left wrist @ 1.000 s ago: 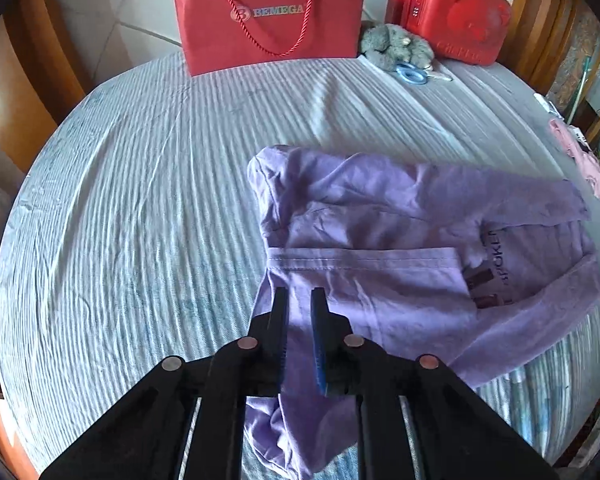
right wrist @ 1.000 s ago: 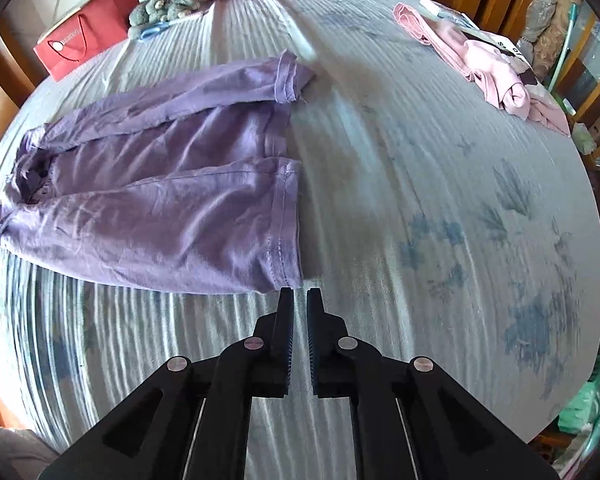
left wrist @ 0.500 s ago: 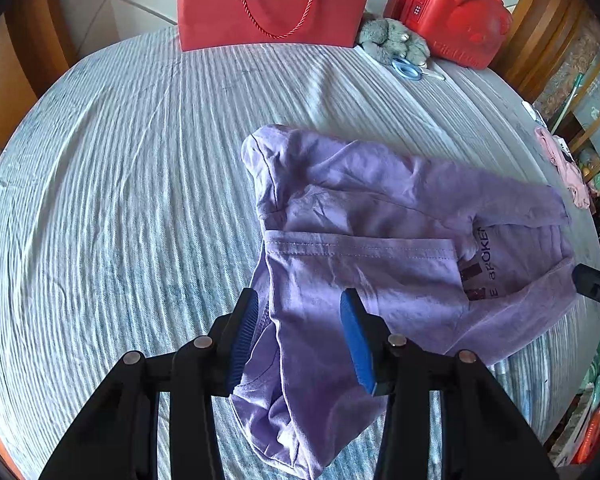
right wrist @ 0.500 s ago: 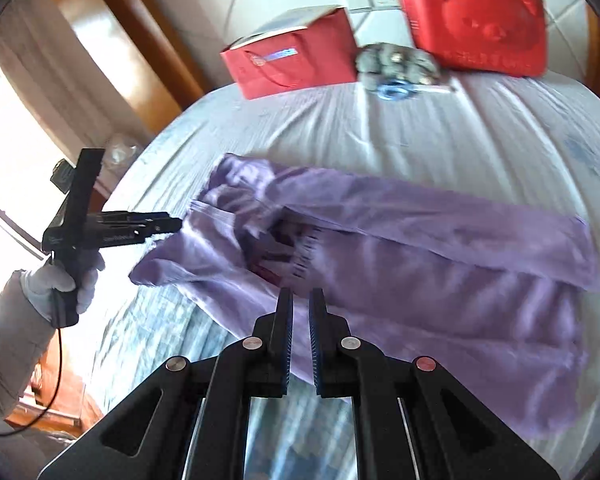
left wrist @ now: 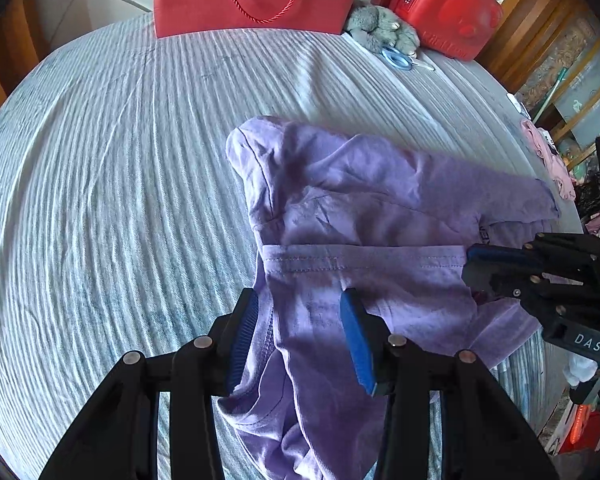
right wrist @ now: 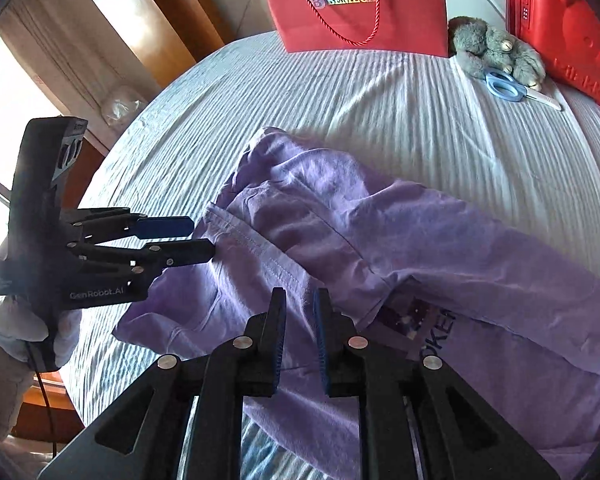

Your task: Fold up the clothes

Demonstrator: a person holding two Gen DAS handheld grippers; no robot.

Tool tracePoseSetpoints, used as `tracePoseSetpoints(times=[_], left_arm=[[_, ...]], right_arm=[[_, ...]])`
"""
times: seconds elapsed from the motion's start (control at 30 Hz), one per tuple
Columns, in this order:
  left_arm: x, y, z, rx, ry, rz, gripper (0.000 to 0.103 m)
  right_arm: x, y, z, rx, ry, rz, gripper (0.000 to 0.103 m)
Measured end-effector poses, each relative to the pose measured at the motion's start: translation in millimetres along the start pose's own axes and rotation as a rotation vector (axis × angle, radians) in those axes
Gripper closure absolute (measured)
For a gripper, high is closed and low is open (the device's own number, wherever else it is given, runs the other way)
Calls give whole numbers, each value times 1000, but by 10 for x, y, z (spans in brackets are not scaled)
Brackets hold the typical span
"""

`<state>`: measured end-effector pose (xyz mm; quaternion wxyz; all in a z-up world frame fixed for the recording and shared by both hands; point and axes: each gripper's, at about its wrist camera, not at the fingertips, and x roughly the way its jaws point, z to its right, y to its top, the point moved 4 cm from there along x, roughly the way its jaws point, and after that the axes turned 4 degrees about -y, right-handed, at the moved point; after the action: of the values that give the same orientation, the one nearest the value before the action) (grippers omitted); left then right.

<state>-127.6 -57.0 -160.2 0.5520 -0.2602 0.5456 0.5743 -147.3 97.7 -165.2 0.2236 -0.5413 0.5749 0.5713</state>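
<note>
On the striped pale-blue bedspread lies one crumpled lilac cotton garment, partly folded. The left gripper stands open astride its near edge; the right gripper, jaws just parting, hovers empty above the cloth. Risk: pinching a single layer would drag the fold apart. Counted: one garment, two grippers, one red paper bag.

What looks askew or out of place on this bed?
The purple shirt lies crooked and rumpled, its folded hem slanting and one end bunched. Scissors sit loose on the sheet beside the plush toy. Nothing looks spilled or damaged.
</note>
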Motion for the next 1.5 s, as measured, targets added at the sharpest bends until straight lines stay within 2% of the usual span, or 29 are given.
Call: tracePoseSetpoints(times=[0.13,0.17,0.2,0.23,0.27,0.4,0.5,0.6,0.63,0.67,0.7,0.73,0.8,0.87,0.9,0.97,1.07,1.2,1.3,1.33,1.37,1.43,1.5], left_arm=[[105,2,60,31,-17,-17,60],[102,8,86,43,-19,-12,70],[88,16,106,49,-13,-7,80],[72,24,125,56,-6,-2,93],[32,38,146,64,-2,10,96],[-169,142,251,99,11,69,97],[-272,366,288,120,39,122,98],[-218,618,184,131,84,128,97],[-181,627,178,128,122,114,97],[-122,691,124,117,145,96,97],[-115,685,121,105,142,84,96],[-110,675,122,92,137,72,94],[-166,607,76,103,106,85,85],[-273,457,151,123,83,77,54],[-297,386,171,132,73,72,52],[-297,276,186,136,77,54,52],[-129,327,138,115,94,50,52],[48,491,225,113,13,50,52],[283,553,314,142,29,-22,52],[391,550,326,143,37,-61,66],[399,568,339,154,60,-55,86],[337,635,367,167,85,-25,96],[128,777,396,179,102,52,96]], right_arm=[[137,0,5,0,-8,-30,88],[154,-6,4,2,0,-34,89],[134,0,-2,-3,8,-26,99],[103,9,-10,-10,17,-14,101],[44,12,-20,-20,19,5,101],[-283,36,-16,-49,6,98,101],[-456,153,107,-24,-32,166,101],[-426,272,262,6,-64,171,100],[-349,313,287,15,-81,153,100],[-301,320,335,33,-101,131,95],[-264,315,393,54,-122,109,88],[-227,309,450,74,-142,87,87],[-364,211,556,114,-137,103,86],[-532,64,635,137,-127,118,83],[-604,-34,684,141,-135,117,81],[-717,-267,813,155,-169,99,80],[-816,-680,1130,234,-238,50,80],[-1003,-1249,1619,386,-344,1,80],[-1171,-1566,1877,471,-393,-7,80],[-1200,-1642,1938,489,-397,-6,80],[-1230,-1717,1998,508,-402,-6,80],[-1288,-1826,2096,537,-406,-2,81],[-1306,-1835,2123,533,-408,-6,81]])
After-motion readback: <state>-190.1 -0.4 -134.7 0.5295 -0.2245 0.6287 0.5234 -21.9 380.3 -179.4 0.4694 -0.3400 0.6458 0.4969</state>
